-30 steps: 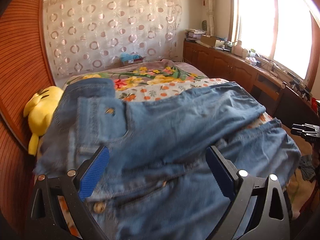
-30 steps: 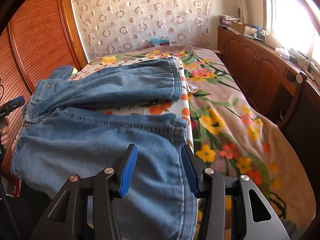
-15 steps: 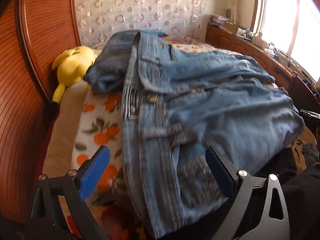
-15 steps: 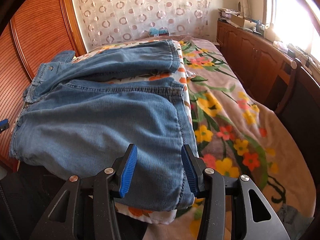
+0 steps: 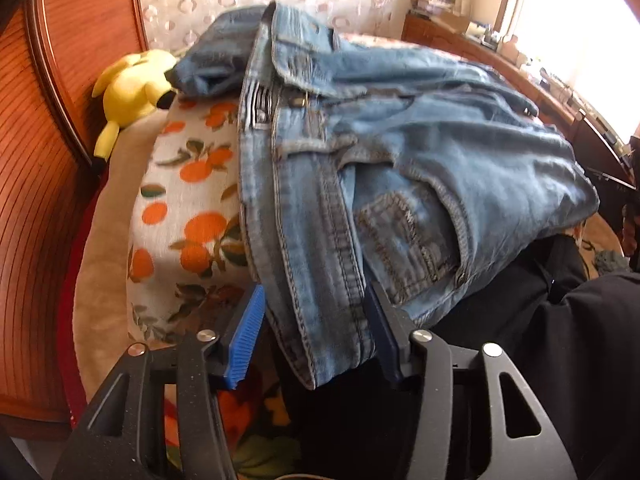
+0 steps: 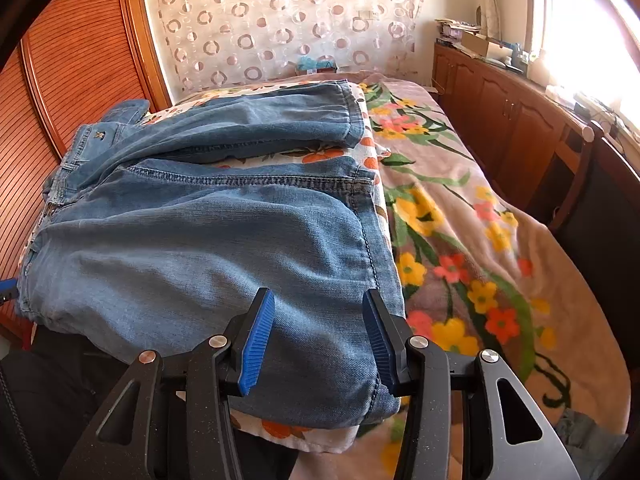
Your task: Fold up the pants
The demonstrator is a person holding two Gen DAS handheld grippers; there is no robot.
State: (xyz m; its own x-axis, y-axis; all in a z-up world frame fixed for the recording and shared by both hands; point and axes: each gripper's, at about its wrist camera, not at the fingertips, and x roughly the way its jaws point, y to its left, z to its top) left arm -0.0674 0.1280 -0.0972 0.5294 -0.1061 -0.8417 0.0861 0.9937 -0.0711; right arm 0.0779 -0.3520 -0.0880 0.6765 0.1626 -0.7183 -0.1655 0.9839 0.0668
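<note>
Left claw: the left gripper [image 5: 316,328] has just been closing, and the waistband corner of the jeans [image 5: 400,168] sits between its two blue pads. The right pad touches the denim. The left pad has a thin gap beside the cloth, so I cannot tell if it really pinches.
Right claw: the right gripper [image 6: 318,338] sits half spread over the near edge of the leg. Denim fills the space between its pads, but I cannot tell if the pads squeeze it.
Jeans: they lie on the bed [image 6: 460,216], on a white sheet with oranges [image 5: 188,216].
Only the left view shows: the waistband, a belt loop, the metal button [image 5: 300,100], the front pocket with its little coin pocket, and the near corner hanging off the bed edge.
Only the left view also shows: a yellow plush toy [image 5: 132,88] just beside the far end of the jeans, next to the wooden slat wall [image 5: 52,152].
Only the right view shows: both legs. The far leg [image 6: 256,120] lies apart from the near leg [image 6: 208,248], with a strip of orange sheet between them.
Only the right view also shows: the flowered blanket [image 6: 472,248] on the right part of the bed.
Both views: a curtain with rings [image 6: 280,24] behind the bed, and wooden cabinets [image 6: 500,120] under a bright window.
Near the left claw: black cloth [image 5: 560,340] sits low at the right, beside the hanging jeans.
</note>
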